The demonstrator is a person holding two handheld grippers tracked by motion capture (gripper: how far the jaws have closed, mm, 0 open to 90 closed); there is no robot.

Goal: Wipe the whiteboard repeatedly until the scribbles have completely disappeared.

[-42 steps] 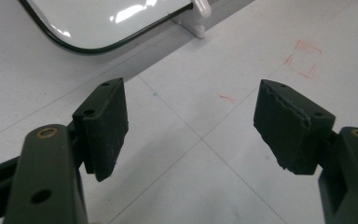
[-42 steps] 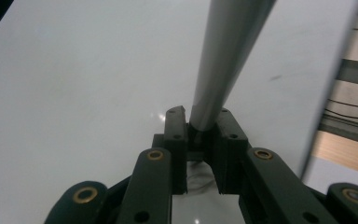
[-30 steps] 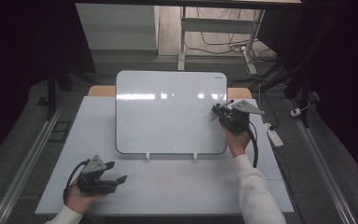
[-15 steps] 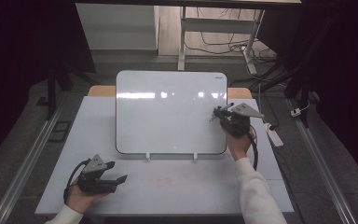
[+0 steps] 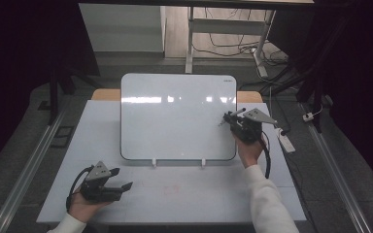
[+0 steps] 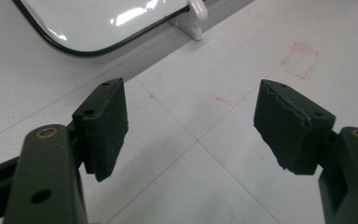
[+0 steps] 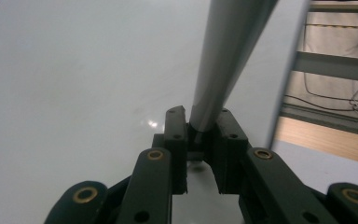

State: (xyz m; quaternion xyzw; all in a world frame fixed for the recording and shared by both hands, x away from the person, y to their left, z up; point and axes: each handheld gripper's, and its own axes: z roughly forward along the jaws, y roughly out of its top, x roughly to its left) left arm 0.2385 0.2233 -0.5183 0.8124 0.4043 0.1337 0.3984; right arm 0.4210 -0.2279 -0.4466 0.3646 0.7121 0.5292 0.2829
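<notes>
A white whiteboard (image 5: 175, 116) stands propped on two small feet on the white table (image 5: 199, 194). My right gripper (image 5: 229, 119) is up at the board's right edge, shut on a grey marker (image 5: 235, 114) whose tip end points toward the board surface. In the right gripper view the marker's barrel (image 7: 228, 56) rises from between the pads (image 7: 177, 130), with the whiteboard (image 7: 74, 70) close behind it. My left gripper (image 5: 124, 186) rests low at the table's front left, open with nothing between its fingers (image 6: 105, 121). The board's lower corner (image 6: 98, 18) lies beyond them.
Faint red marks (image 6: 300, 60) lie on the table in front of the board. A white oblong device (image 5: 286, 141) sits at the table's right edge. A wooden strip (image 5: 247, 96) shows behind the board. Desk legs and cables (image 5: 233, 43) stand on the floor beyond.
My right gripper with the marker has shifted slightly down along the board's right side. The left gripper has stayed put.
</notes>
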